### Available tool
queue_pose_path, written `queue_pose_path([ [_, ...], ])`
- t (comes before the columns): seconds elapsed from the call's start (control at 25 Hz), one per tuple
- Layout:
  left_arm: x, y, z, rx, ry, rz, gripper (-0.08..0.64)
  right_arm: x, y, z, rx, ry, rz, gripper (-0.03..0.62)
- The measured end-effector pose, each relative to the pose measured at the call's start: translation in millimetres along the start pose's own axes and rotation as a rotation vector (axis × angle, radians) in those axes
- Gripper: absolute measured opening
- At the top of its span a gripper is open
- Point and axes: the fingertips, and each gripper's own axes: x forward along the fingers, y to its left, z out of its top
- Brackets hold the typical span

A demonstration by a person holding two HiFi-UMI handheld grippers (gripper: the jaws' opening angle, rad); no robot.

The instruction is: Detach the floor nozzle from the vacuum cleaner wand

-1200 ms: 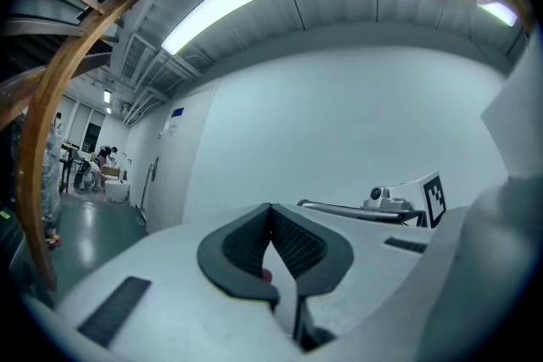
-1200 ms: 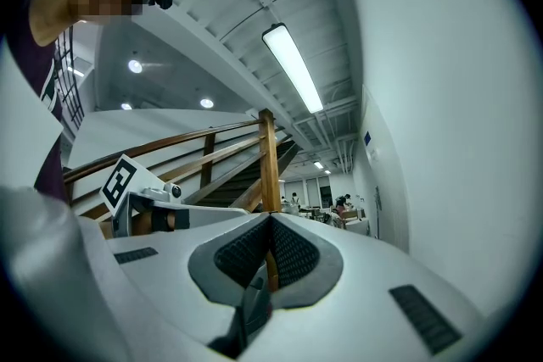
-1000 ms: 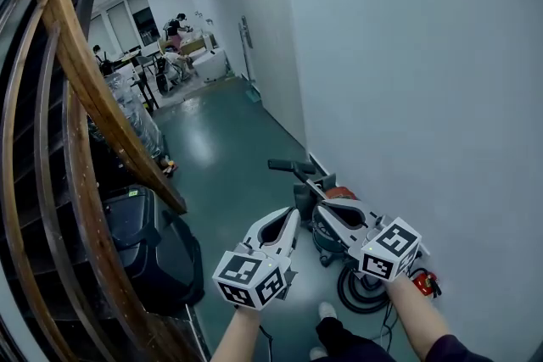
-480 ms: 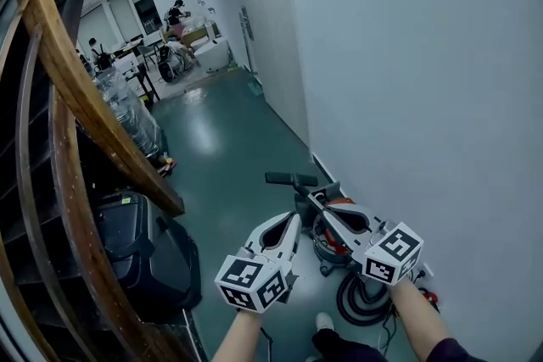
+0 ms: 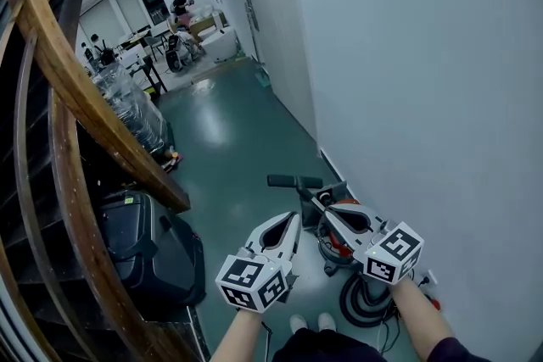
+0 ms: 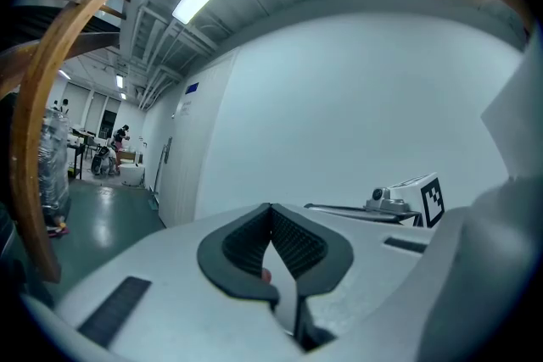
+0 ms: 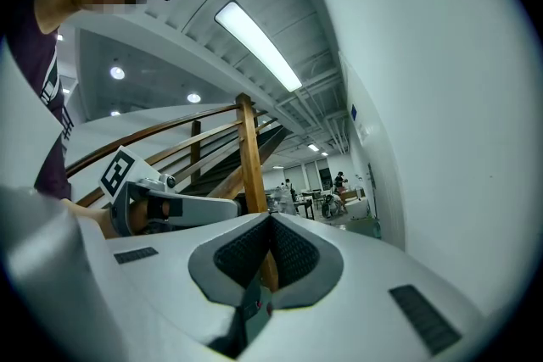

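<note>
A red and grey vacuum cleaner (image 5: 338, 235) stands on the green floor against the white wall. A black crossbar part (image 5: 294, 181) sticks out at its far side; I cannot tell whether this is the nozzle or a handle. Its black hose (image 5: 363, 303) lies coiled beside my right arm. My left gripper (image 5: 293, 219) is shut and empty, held in the air just left of the vacuum. Over the vacuum's body my right gripper (image 5: 326, 210) hovers, also shut and empty. The left gripper (image 6: 271, 208) and the right gripper (image 7: 270, 220) each point level down the corridor in their own views.
A curved wooden stair rail (image 5: 81, 89) and dark steps fill the left. A black bag (image 5: 140, 242) sits under it. The white wall (image 5: 424, 97) runs close on the right. Plastic-wrapped goods (image 5: 127, 110) and people at desks (image 5: 180, 8) are far down the corridor.
The view has advanced along the corridor, so the vacuum now sits closer under both grippers. The person's shoes have come into view at the bottom. Both jaws stay shut.
</note>
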Motion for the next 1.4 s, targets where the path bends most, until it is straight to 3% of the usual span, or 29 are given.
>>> queue_pose_path([
  [0.68, 61, 76, -22, -0.042, 0.049, -0.024, 0.005, 64, -67, -27, 0.038, 0.028, -0.051, 0.017],
  [1.12, 114, 149, -26, -0.08, 0.083, -0.082, 0.005, 126, -121, -44, 0.062, 0.07, -0.142, 0.017],
  [1.4, 136, 174, -33, -0.097, 0.108, -0.118, 0.005, 145, -144, -57, 0.075, 0.089, -0.192, 0.017],
])
